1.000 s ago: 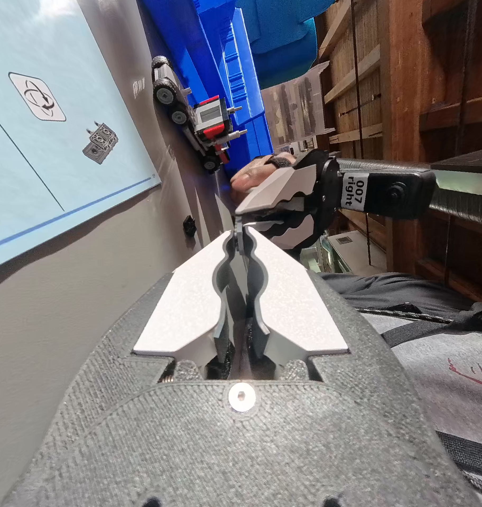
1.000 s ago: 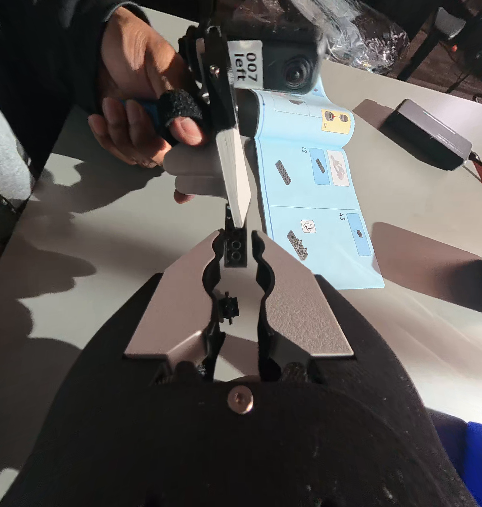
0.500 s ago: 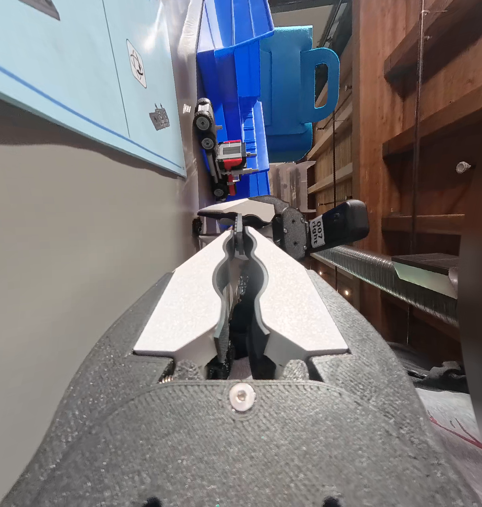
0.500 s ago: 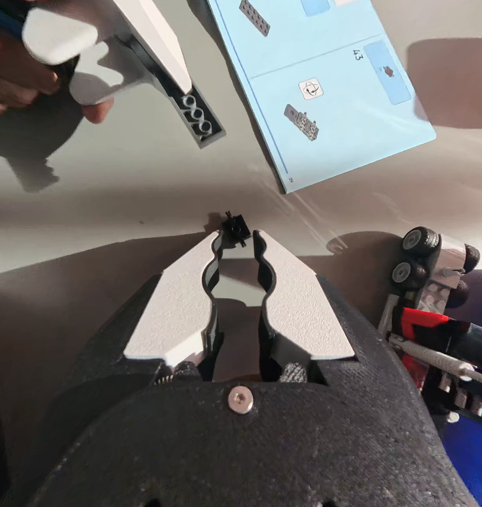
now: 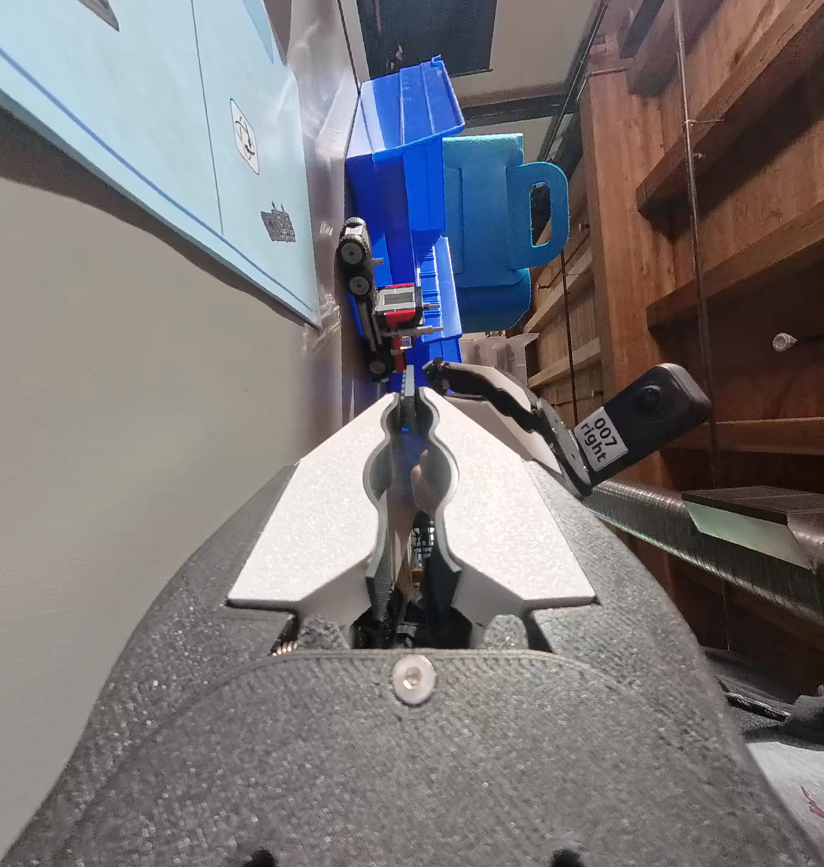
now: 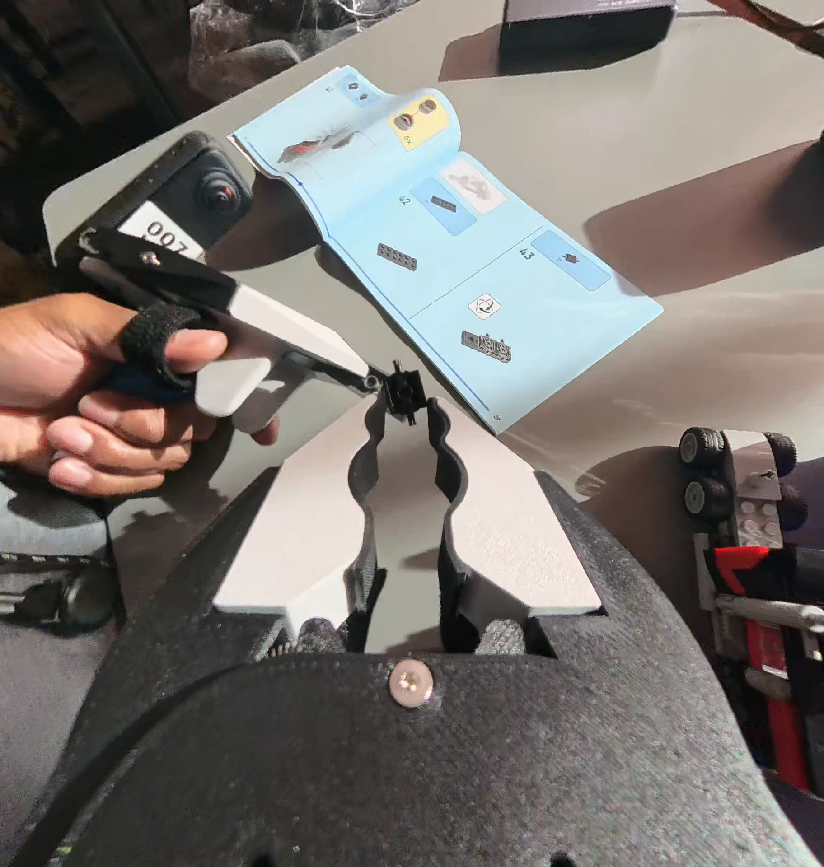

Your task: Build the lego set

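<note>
Grey table [image 6: 635, 155]: open instr. booklet [image 6: 447, 244] mid-table, truck build [image 6: 748, 539] near rt edge by blue bin [image 5: 400, 187]. L gripper [image 5: 409, 399] pinches grey plate [image 5: 408, 381]; R gripper [image 6: 403, 406] tips clamp small black piece [image 6: 404, 390], touching plate end, above table.

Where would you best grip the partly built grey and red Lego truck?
Grip the grey and red Lego truck across its studded grey chassis behind the wheels, coming from above: it stands upright on the grey table, and thin rods protrude by the red cab.
</note>
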Demonstrator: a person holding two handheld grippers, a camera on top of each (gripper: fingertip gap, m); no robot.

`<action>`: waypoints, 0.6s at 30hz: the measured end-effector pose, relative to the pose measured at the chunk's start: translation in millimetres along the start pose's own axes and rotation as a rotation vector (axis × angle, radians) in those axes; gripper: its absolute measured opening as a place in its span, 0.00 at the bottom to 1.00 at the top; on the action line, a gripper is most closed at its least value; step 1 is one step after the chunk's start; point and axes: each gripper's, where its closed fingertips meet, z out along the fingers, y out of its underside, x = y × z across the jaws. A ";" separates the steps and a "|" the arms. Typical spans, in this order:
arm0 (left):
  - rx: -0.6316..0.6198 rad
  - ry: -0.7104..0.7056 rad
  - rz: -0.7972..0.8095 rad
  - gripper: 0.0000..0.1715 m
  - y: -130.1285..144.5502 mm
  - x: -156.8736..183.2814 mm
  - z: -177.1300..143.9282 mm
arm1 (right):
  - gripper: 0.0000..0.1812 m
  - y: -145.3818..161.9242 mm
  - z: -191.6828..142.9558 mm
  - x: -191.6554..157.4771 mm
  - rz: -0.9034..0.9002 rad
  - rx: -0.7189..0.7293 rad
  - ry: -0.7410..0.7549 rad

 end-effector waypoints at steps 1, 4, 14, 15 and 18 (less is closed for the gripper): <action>0.008 0.006 -0.003 0.03 0.1 0.8 0.9 | 0.11 0.0 2.3 -0.7 0.008 -0.002 0.018; 0.023 -0.002 -0.001 0.03 0.1 -0.1 1.5 | 0.11 1.4 8.2 -1.5 0.032 -0.013 0.065; 0.042 -0.003 -0.003 0.03 -2.4 -0.7 -0.1 | 0.14 2.6 12.0 -4.0 0.058 -0.028 0.129; 0.043 -0.002 -0.004 0.03 -2.7 -0.8 -0.3 | 0.14 2.6 12.0 -4.5 0.055 -0.029 0.132; 0.044 0.002 -0.003 0.04 -2.9 -0.1 -0.5 | 0.17 2.4 11.1 -6.0 0.050 -0.025 0.131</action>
